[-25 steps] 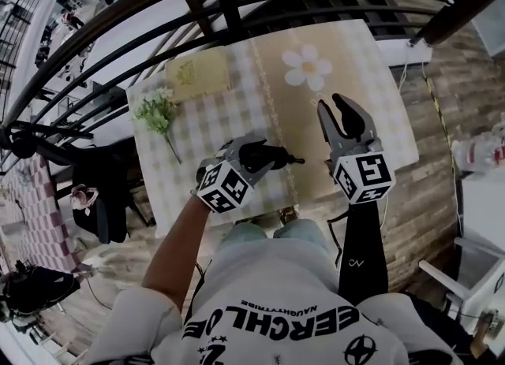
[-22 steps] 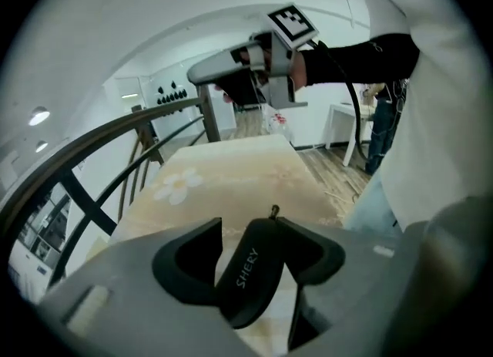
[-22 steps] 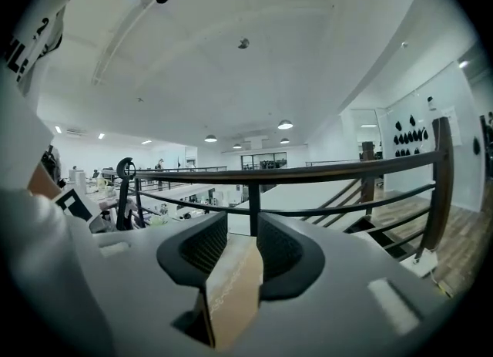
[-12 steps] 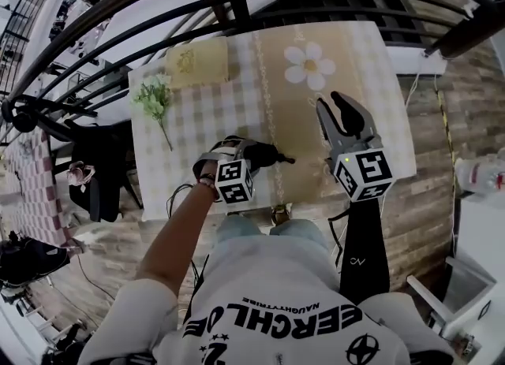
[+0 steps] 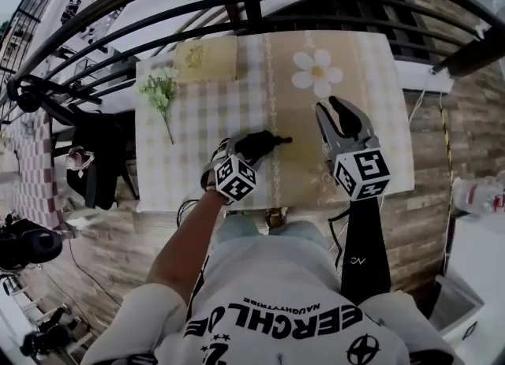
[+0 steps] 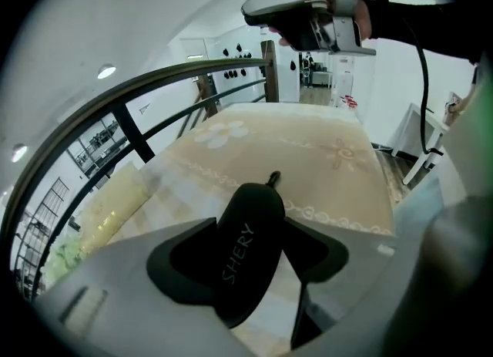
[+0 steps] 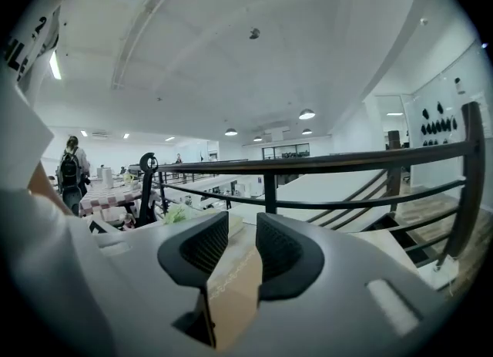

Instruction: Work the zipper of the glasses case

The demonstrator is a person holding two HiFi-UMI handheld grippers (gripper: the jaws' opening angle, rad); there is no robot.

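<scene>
**Supervisor:** Two grippers: status?

**Operator:** I read the left gripper point(image 6: 251, 228) jaws as just opened, with the black oval glasses case point(image 5: 260, 144) between them, its long axis along the jaws. The zipper pull point(image 6: 273, 179) is at the far end, towards the right gripper point(image 5: 339, 119), whose jaws are parted and empty. Bare beige cloth-covered table point(image 5: 355, 64) lies between, with the near edge close.

Glasses case point(image 5: 259, 144) sits between left claw's point(image 6: 253, 224) jaws, above table point(image 5: 371, 95).

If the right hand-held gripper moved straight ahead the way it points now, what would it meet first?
Probably the tablecloth near its printed daisy, because the right hand-held gripper tilts slightly down, jaws open and empty. If it clears the far edge, the railing comes next; depth is unclear.
</scene>
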